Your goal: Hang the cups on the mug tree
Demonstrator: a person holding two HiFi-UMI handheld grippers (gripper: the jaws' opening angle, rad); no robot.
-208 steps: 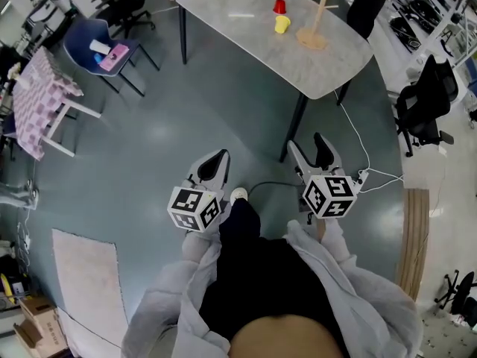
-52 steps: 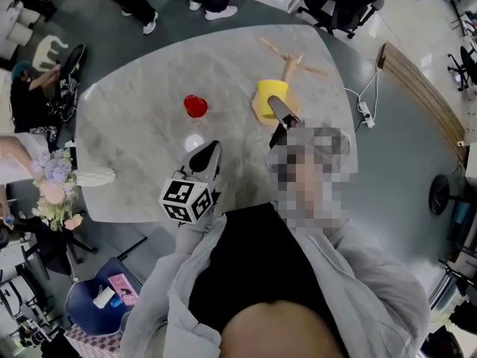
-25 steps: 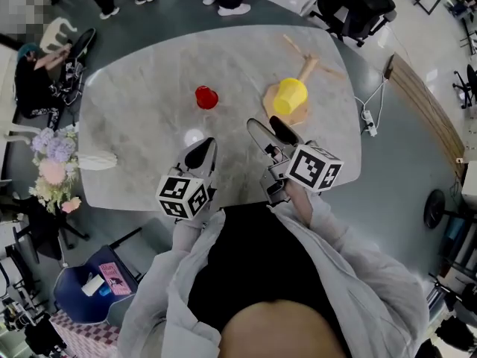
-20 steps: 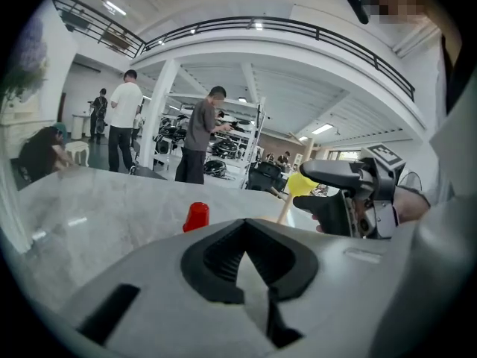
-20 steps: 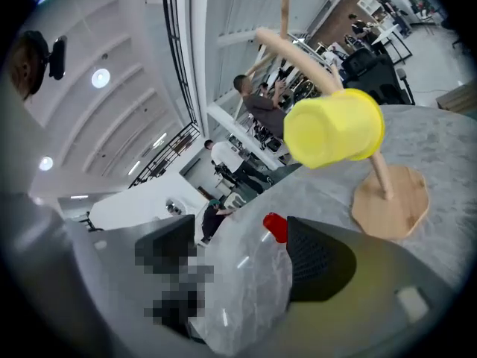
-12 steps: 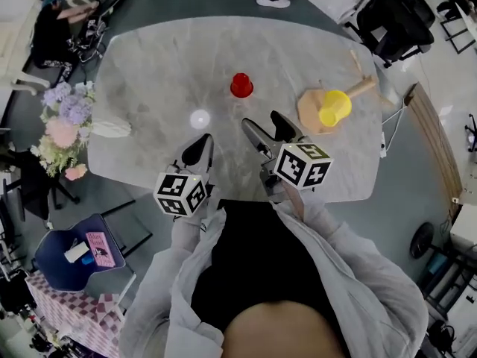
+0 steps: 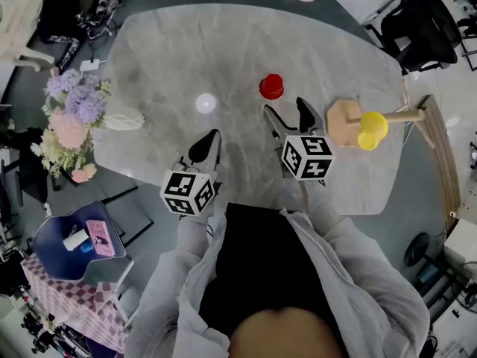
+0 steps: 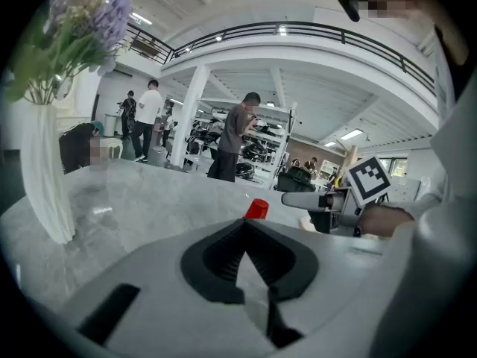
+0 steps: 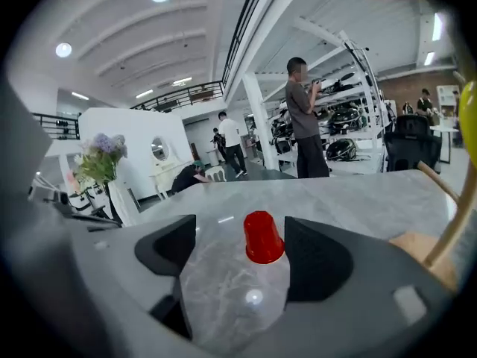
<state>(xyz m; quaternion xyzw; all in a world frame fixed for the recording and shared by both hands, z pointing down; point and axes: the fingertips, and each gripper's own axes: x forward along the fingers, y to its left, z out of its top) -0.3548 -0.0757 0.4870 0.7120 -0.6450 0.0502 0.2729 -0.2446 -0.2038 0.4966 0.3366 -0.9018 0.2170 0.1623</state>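
Observation:
A red cup (image 7: pixel 271 86) stands upside down on the marble table (image 7: pixel 186 43). My right gripper (image 7: pixel 285 109) is open just short of it; in the right gripper view the red cup (image 9: pixel 263 237) stands slightly ahead of the right gripper (image 9: pixel 240 258), between its spread jaws and touching neither. A yellow cup (image 7: pixel 370 129) hangs on the wooden mug tree (image 7: pixel 344 122) at the table's right end. My left gripper (image 7: pixel 209 146) is shut and holds nothing, near the front edge. From the left gripper (image 8: pixel 244 230) the red cup (image 8: pixel 257 209) shows ahead.
A white vase of flowers (image 7: pixel 123 118) stands at the table's left edge. A blue chair (image 7: pixel 74 245) sits on the floor at the lower left, and black office chairs (image 7: pixel 425 28) stand past the far right corner. People stand in the background (image 9: pixel 302 118).
My right gripper left the yellow cup on the mug tree and moved left, open, up to the red cup. The left gripper stayed shut near the front edge.

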